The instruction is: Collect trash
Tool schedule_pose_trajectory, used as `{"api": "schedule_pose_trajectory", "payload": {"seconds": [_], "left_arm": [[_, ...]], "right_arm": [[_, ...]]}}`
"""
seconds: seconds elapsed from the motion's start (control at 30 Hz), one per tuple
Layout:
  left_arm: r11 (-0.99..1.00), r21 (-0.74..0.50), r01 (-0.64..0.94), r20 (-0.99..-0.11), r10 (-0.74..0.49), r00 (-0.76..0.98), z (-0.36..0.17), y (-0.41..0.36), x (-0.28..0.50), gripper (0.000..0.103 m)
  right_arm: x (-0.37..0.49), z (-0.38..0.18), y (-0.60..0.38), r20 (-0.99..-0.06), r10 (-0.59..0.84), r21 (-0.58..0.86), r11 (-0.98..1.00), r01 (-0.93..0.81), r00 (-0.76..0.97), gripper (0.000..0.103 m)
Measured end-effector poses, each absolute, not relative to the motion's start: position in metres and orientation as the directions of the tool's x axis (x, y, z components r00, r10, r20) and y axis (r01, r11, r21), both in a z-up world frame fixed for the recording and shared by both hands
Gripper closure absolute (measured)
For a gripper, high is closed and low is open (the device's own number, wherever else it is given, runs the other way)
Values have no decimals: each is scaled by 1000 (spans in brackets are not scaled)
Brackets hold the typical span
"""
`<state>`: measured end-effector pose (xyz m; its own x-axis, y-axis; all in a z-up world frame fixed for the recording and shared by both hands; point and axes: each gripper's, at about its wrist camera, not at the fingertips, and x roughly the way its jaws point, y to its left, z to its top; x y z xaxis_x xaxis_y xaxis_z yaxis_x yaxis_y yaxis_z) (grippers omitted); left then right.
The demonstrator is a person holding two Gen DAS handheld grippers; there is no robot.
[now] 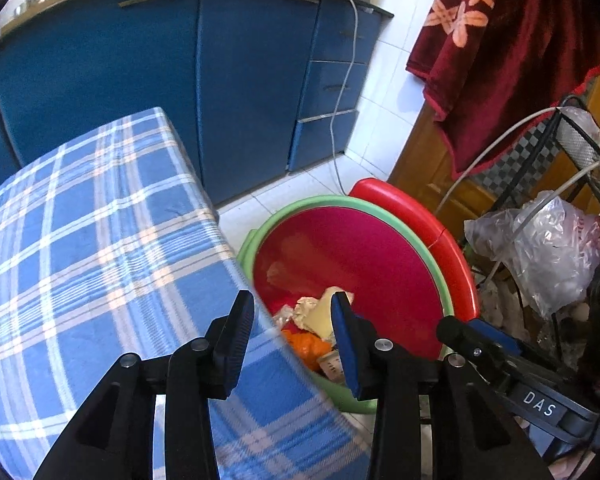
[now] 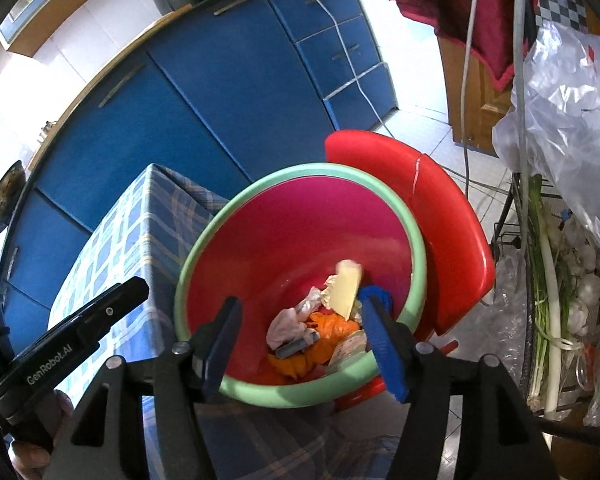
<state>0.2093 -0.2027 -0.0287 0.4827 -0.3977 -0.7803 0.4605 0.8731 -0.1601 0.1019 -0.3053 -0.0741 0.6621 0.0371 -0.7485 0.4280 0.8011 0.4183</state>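
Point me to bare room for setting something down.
Free: the plaid tablecloth, bare from the blue cabinets to the bin. Crowded: the bin's bottom, piled with trash; the wire rack side, full of bags and vegetables.

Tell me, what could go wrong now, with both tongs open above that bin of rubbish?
1. The right tongs hang low over the bin's green rim; lifting carelessly might catch it and tip the bin.
2. The left tongs hover at the edge of the checked tablecloth; a finger could snag the cloth and drag it.
3. The yellow card stands on end in the pile, so it may topple when more trash lands.
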Motion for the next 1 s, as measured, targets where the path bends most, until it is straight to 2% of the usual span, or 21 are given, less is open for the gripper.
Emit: {"api": "schedule_pose_trajectory", "payload": {"seconds": [0.5, 0.6, 0.77, 1.0], "left_arm": [[904, -157, 398, -742, -374, 557, 1, -157, 173, 60], [909, -154, 386, -730, -368, 575, 7, -148, 164, 52], [917, -151, 370, -714, -360, 601, 16, -135, 149, 51], [931, -150, 331, -688, -339, 641, 30, -113, 128, 42]], "right_arm": [[78, -35, -267, -694, 26, 391, 852, 347, 719, 26], [72, -28, -258, -684, 27, 384, 863, 328, 729, 24], [60, -17, -244, -667, 21, 366, 880, 303, 745, 20], [46, -4, -229, -645, -3, 337, 897, 288, 764, 10]]}}
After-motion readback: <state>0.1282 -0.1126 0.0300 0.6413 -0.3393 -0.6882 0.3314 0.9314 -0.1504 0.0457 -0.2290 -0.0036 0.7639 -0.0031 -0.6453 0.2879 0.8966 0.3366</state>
